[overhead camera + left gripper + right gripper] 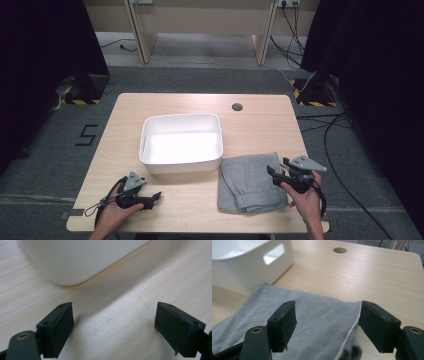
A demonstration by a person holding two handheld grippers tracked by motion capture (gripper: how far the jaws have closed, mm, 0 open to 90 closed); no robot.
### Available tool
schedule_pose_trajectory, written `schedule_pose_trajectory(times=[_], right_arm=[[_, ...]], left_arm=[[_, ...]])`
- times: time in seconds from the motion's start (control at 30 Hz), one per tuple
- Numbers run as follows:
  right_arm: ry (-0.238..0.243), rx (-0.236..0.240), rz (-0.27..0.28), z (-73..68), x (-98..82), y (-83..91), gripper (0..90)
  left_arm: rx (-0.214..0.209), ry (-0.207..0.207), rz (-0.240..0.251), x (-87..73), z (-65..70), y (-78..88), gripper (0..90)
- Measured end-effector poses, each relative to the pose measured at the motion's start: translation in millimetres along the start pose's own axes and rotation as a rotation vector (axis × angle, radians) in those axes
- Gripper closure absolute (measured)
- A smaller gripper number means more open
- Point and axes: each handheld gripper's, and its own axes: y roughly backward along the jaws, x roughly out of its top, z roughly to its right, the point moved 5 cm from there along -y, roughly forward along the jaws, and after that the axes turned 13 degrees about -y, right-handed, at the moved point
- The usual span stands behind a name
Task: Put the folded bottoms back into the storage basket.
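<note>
On the table [200,205], just right of the white bin [181,142], lies the grey cloth [250,182], folded into a rough rectangle. Its near end shows a rolled, bunched fold, and its far left corner touches or all but touches the bin's right wall. It is soft heathered jersey, pale grey, smooth over most of its top; in the right gripper view a thin white edge line runs along its right side [352,327], and the bin's slotted handle hole [274,253] shows beyond the cloth's far edge.

At the cloth's right edge, away from the bin, the right gripper [274,172] is held in a hand [306,197] and points toward the bin. Its jaws stand wide, one over the cloth and the other just past its right edge; neither pad presses on the fabric, and nothing is clamped.

Near the bin's front left corner, the left gripper [156,196] lies low over bare wood in the other hand [116,210], well apart from the cloth. Its jaws are spread wide with only table between them, and the bin's rounded corner [67,270] is close ahead
</note>
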Motion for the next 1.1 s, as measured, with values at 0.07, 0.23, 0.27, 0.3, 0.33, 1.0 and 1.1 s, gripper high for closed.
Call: schedule_pose_trajectory(times=[0.07,0.23,0.27,0.3,0.33,1.0,1.1], right_arm=[[-0.011,0.001,-0.009,5.8,1.5,-7.5,30.0],[-0.021,0.004,-0.055,15.0,8.3,-32.6,26.4],[-0.021,0.004,-0.055,15.0,8.3,-32.6,26.4],[-0.012,0.003,-0.072,16.6,11.4,-40.6,23.8],[-0.012,0.003,-0.072,16.6,11.4,-40.6,23.8],[-0.086,0.191,-0.3,49.3,1.5,-76.0,43.9],[-0.079,0.174,-0.292,40.6,-12.1,-57.4,42.8]], left_arm=[[-0.01,-0.007,0.006,2.0,5.7,0.2,15.3],[-0.094,-0.074,0.038,19.7,48.1,-9.3,15.2],[-0.094,-0.074,0.038,19.7,48.1,-9.3,15.3],[-0.126,-0.1,0.052,28.3,62.2,-14.4,15.4],[-0.126,-0.1,0.052,28.3,62.2,-14.4,15.3],[-0.322,-0.259,0.071,99.1,143.2,-78.8,15.1],[-0.343,-0.272,0.057,98.4,150.8,-77.9,15.1]])
